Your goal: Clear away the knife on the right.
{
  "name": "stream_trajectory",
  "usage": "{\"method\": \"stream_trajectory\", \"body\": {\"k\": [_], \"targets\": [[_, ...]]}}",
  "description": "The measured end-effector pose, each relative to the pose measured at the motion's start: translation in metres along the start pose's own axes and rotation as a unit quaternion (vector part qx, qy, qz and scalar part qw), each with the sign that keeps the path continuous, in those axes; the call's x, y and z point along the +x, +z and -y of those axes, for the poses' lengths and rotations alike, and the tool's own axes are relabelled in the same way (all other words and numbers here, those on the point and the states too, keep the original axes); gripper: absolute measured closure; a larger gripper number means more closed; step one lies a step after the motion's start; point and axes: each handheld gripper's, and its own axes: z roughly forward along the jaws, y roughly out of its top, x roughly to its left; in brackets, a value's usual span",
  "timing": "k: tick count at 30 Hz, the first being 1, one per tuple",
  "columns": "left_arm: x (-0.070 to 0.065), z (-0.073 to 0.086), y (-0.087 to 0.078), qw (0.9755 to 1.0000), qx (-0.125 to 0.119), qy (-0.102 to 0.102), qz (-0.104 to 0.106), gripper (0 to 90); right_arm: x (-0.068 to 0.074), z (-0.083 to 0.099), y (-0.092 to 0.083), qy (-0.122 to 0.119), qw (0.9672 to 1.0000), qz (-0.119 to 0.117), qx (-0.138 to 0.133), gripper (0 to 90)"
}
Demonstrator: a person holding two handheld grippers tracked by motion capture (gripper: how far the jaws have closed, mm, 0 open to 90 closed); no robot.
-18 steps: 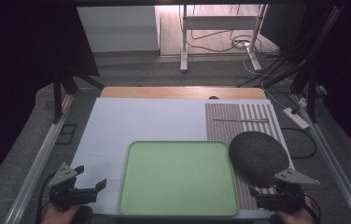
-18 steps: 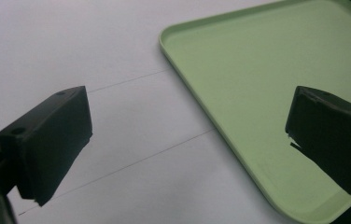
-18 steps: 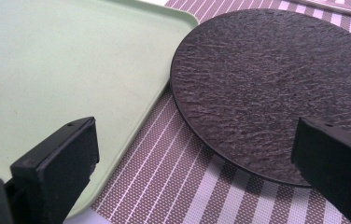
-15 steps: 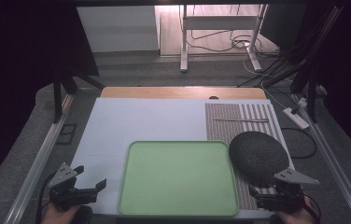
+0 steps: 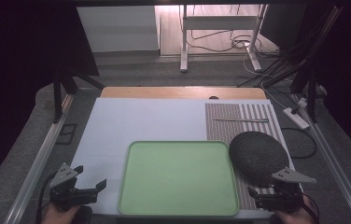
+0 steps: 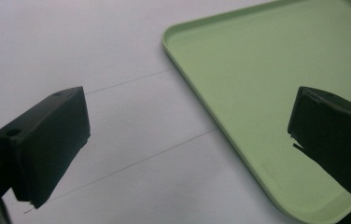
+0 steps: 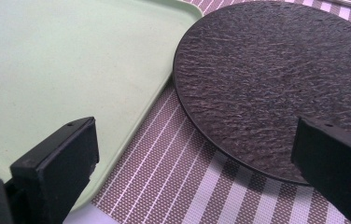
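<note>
Left gripper (image 5: 86, 190) at near-left worktop (image 5: 145, 121) corner, fingers wide apart, nothing between. Right gripper (image 5: 266, 198) at near-right, fingers wide apart, empty, aimed at round dark slate plate (image 5: 258, 155). Plate lies flat on brown striped placemat (image 5: 239, 116), touching pale green rectangular plastic tray (image 5: 178, 179) edge. Tray bare. Judgement: nothing grasped yet; all handling remains.

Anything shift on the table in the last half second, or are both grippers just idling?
Nothing visibly changed. The left gripper and right gripper sit open at the near edge as before, holding nothing; the green tray, the dark round plate and the striped mat lie where they were.
</note>
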Motion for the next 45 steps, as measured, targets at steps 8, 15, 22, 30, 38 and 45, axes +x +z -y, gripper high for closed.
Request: {"method": "stream_trajectory", "body": {"k": [8, 15, 22, 30, 38, 45], "targets": [[0.0, 0.0, 0.0, 1.0, 0.002, -0.002, -0.001, 0.2, 0.002, -0.002, 0.001, -0.01, 0.9999, -0.006, 0.008, 1.2], [0.0, 0.0, 0.0, 1.0, 0.003, -0.003, -0.003, 0.6, 0.0, -0.008, 0.002, -0.016, 0.9998, -0.009, -0.006, 0.0], [0.0, -0.001, 0.001, 1.0, 0.006, -0.004, -0.003, 0.5, -0.004, -0.014, 0.006, -0.02, 0.9997, -0.01, -0.005, 0.0], [0.001, -0.001, 0.001, 1.0, 0.008, -0.005, -0.004, 0.4, -0.012, -0.021, 0.013, -0.021, 0.9997, -0.015, -0.004, 0.0], [0.0, -0.001, 0.001, 0.9999, 0.008, -0.002, -0.007, 0.6, -0.018, -0.027, 0.02, -0.018, 0.9997, -0.019, -0.001, 0.0], [-0.001, -0.001, 0.001, 0.9999, 0.007, -0.001, -0.008, 0.8, -0.02, -0.035, 0.03, -0.036, 0.9991, -0.022, 0.002, 0.0]]}}
